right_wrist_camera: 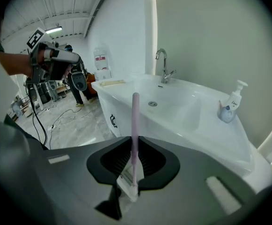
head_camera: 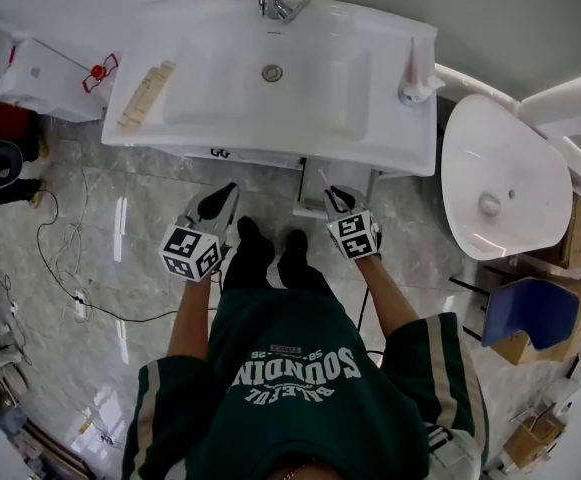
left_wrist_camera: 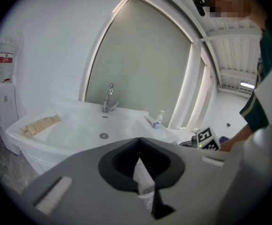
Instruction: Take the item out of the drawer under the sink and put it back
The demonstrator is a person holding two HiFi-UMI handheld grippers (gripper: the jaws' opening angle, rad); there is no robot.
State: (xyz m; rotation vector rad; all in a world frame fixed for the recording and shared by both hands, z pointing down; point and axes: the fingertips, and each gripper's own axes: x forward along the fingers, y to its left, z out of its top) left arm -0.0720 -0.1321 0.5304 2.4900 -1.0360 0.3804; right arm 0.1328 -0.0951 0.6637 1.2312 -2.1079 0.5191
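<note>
the slim pink stick-like item is sitting clamped in the right gripper, whose jaws are clenching its lower end while the rest is sticking out past the fingertips. in the head view it is showing as a thin pale line rising from those jaws toward the front edge of the sink, just below the rim and outside the cabinet. the left gripper is hovering beside it, well apart, with its jaws pressed together and nothing showing between them. both grippers are pointing at the cabinet front under the basin, each one carrying its marker cube above the person's forearms. the person's black shoes are standing between the two grippers on the marble floor. on the sink, a faucet is standing at the back centre, a soap pump bottle is resting on the right ledge, and a flat tan packet is lying on the left ledge. a white oval fixture is sitting to the sink's right.
</note>
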